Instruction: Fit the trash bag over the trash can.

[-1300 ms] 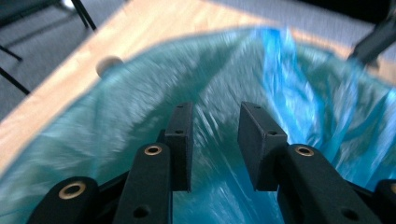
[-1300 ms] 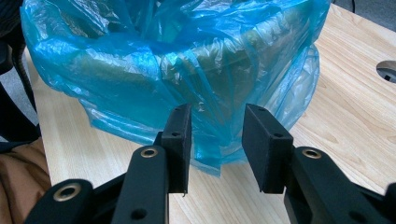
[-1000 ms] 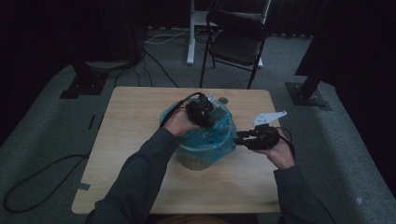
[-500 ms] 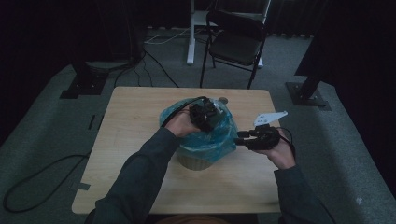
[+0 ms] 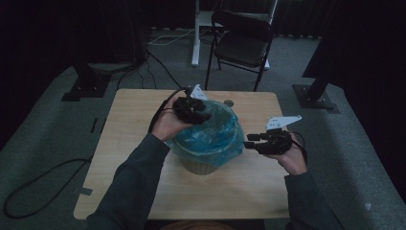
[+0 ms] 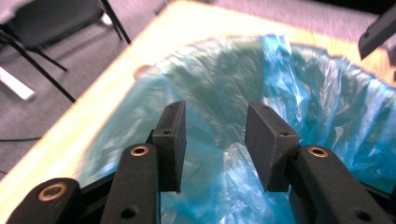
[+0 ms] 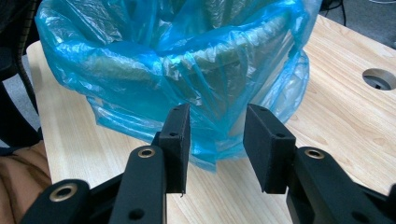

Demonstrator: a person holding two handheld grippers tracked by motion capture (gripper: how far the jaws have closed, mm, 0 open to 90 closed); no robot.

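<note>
A pale bin (image 5: 198,165) lined with a blue plastic bag (image 5: 210,134) stands in the middle of the wooden table (image 5: 124,143). My left gripper (image 5: 203,115) hovers over the bag's far left rim, open, nothing between its jaws; in the left gripper view (image 6: 214,140) the blue bag (image 6: 299,93) spreads below them. My right gripper (image 5: 249,143) sits at the bin's right side, open, its jaws pointing at the hanging bag skirt. In the right gripper view (image 7: 215,144) the blue bag (image 7: 154,60) drapes over the bin rim, its lower edge just beyond the fingertips.
A round cable hole (image 7: 379,78) pierces the table top near its far edge (image 5: 229,102). A black folding chair (image 5: 242,45) stands on the carpet behind the table. Stand bases (image 5: 316,98) and cables (image 5: 33,187) lie on the floor around it.
My left gripper has shifted slightly right along the bag's far rim. The right gripper has stayed beside the bin.
</note>
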